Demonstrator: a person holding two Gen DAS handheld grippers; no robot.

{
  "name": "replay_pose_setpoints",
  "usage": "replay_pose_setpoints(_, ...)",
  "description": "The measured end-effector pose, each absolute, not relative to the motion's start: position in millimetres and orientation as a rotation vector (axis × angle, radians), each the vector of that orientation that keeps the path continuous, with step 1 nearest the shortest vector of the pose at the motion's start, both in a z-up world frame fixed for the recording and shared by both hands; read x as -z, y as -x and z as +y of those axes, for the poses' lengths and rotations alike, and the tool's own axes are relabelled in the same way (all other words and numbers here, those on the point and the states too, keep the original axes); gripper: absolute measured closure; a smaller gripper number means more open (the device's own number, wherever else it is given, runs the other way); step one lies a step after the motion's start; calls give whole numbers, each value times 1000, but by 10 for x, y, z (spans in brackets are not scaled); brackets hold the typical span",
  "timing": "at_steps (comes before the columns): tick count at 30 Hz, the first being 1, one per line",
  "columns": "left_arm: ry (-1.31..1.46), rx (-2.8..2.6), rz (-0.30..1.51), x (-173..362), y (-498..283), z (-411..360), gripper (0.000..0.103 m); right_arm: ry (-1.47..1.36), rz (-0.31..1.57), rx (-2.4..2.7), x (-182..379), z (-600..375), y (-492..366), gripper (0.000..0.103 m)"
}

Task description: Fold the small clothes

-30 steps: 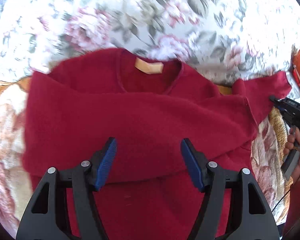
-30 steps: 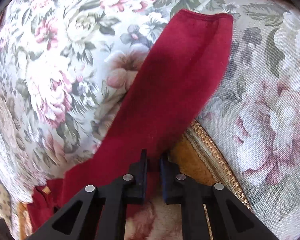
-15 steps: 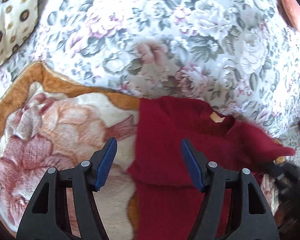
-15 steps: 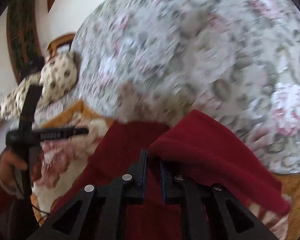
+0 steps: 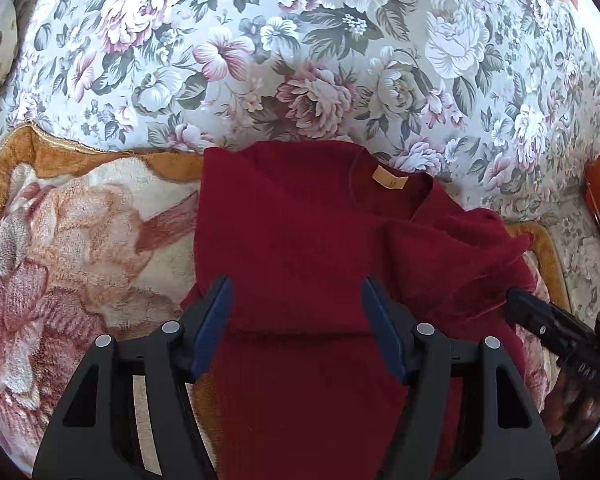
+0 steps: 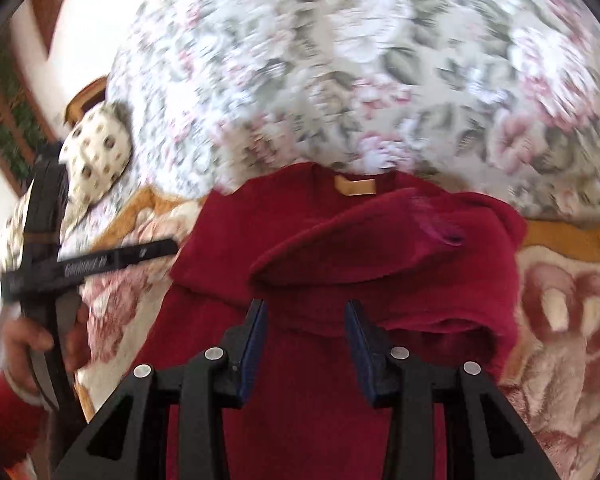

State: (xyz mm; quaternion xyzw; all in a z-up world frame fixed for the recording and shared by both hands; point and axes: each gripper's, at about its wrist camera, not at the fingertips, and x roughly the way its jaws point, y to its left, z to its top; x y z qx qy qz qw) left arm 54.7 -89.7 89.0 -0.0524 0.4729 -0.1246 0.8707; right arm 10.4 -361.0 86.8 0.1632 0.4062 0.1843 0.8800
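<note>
The red sweater [image 5: 300, 248] lies on a plush blanket [image 5: 80, 240] against the floral sofa [image 5: 300, 40]. The left gripper [image 5: 296, 316] stands wide and empty above it. The right gripper [image 6: 305, 336], jaws just opening, hangs half-spread and empty above the folded-over sleeve [image 6: 379, 236].

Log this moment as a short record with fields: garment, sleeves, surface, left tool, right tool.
garment: red sweater, tan neck label facing up
sleeves: right sleeve lies folded across the chest
surface: plush floral blanket on a floral sofa
left tool: open, nothing gripped, above the sweater body
right tool: jaws have just been opening, apart now, nothing between the pads
</note>
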Motion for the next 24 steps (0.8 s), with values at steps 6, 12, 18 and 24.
replay_pose_setpoints(6, 86, 233, 974, -900, -585, -836, 36, -621, 769, -323, -1017, -3879, -230, 53)
replay_pose_setpoints(12, 116, 207, 979, -863, -576, -659, 36, -669, 873, -197, -922, -3670, -492, 52)
replay_pose_setpoints(18, 122, 160, 943, -979, -511, -324, 36, -539, 857, -208, -962, -3300, -733, 99)
replay_pose_setpoints(24, 187, 115, 936, -999, -519, -12, 37, -442, 809, -422, -1188, -2635, -769, 101)
